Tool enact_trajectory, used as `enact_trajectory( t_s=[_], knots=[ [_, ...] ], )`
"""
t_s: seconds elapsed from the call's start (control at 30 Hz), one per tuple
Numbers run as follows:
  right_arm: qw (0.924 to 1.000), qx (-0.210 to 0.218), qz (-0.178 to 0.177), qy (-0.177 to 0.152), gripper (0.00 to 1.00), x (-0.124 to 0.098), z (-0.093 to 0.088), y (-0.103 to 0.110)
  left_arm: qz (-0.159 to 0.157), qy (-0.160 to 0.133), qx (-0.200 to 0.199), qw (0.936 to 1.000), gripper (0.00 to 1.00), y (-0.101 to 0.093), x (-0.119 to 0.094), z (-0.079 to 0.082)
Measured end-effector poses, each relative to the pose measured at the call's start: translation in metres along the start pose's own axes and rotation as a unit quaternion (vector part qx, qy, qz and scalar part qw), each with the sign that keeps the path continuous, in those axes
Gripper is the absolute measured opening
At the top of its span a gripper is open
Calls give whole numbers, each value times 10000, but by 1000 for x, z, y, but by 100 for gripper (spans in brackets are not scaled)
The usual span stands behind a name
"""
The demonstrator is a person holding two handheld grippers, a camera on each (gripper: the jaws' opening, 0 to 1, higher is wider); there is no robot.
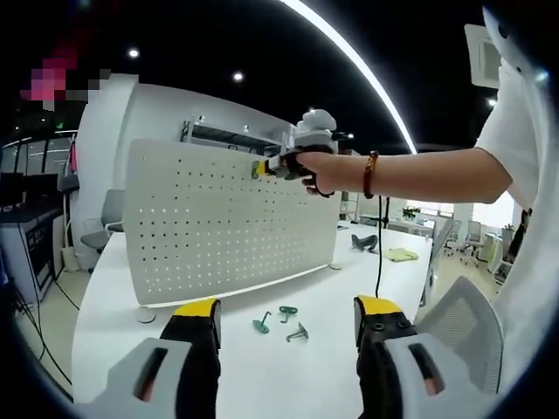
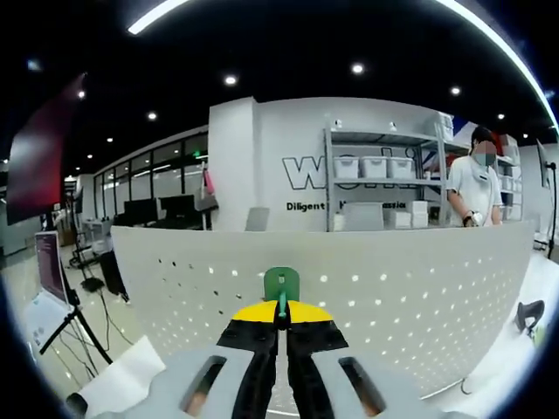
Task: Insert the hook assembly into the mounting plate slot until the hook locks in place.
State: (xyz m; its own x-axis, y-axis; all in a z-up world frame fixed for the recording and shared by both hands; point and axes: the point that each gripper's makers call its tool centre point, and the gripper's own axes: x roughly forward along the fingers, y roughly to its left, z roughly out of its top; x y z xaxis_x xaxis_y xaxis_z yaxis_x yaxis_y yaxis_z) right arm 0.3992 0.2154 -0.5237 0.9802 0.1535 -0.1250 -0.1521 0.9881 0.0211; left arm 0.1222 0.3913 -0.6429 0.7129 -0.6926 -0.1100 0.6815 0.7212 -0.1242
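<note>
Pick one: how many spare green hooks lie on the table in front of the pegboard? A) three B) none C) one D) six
A: the left gripper view shows three green hooks lying loose on the white table, between the open left gripper and the pegboard.

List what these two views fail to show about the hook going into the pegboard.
- Right gripper view: the green hook sits against the pegboard, but the shut right claw covers its lower part, so locking is unclear.
- Left gripper view: that hook is too small.

Green hook (image 2: pixel 281 285) stem hidden between right gripper (image 2: pixel 281 312) fingers.
</note>
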Motion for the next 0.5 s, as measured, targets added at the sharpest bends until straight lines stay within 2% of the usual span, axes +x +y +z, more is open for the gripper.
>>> enact_trajectory(
  t_s=[0.5],
  knots=[
    [9999, -23, -107, 70, 1, 13, -6, -8, 110, 2, -74, 9999, 62, 10, -1, -3]
  ],
)
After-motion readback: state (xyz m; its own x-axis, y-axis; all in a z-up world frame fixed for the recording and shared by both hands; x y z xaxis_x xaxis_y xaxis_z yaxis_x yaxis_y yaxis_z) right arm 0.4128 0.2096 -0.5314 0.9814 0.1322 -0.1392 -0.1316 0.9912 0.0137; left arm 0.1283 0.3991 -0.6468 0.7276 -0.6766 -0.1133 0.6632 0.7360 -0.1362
